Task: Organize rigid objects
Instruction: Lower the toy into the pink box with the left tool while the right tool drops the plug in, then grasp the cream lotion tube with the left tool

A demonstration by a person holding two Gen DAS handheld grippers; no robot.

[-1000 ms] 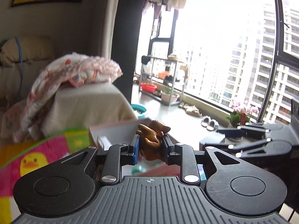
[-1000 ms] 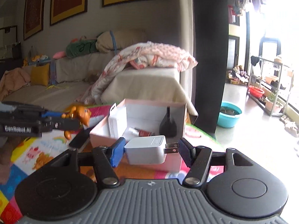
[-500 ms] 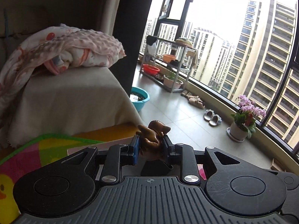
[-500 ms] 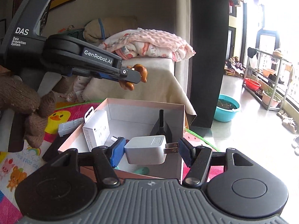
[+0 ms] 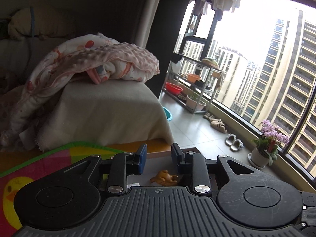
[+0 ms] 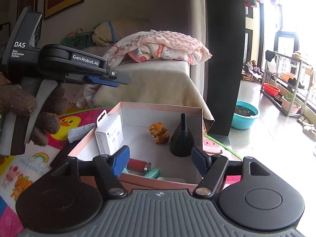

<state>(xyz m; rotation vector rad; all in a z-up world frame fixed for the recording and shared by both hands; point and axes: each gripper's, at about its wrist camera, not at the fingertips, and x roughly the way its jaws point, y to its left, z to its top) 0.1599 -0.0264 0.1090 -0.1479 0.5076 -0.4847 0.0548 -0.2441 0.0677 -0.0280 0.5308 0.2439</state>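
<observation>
An open pink-rimmed box point(image 6: 162, 106) sits on the play mat. In it are an orange animal figurine point(image 6: 159, 132), a black funnel-shaped piece point(image 6: 181, 138), a white carton point(image 6: 109, 134), a red cylinder point(image 6: 138, 165) and a teal item point(image 6: 152, 172). The white charger point(image 6: 171, 179) lies just behind the near wall, mostly hidden. My right gripper point(image 6: 161, 156) hovers over the near end, its jaws opening with nothing between them. My left gripper point(image 6: 120, 79), held by a gloved hand point(image 6: 45, 114), hangs above the box's left side. In its own view the left gripper point(image 5: 159, 156) holds nothing, and the figurine point(image 5: 164, 177) lies below it.
A grey block point(image 6: 79, 132) and a dark flat item point(image 6: 59, 156) lie on the colourful mat point(image 6: 29, 169) left of the box. A covered sofa point(image 6: 158, 79) with a pink blanket point(image 6: 164, 45) stands behind. At right are a teal basin point(image 6: 244, 116), a metal rack point(image 6: 282, 75) and a flower pot point(image 5: 262, 154).
The left gripper let go of the orange figurine, which now lies in the box. The right gripper's jaws widened and the white charger dropped into the box's near end.
</observation>
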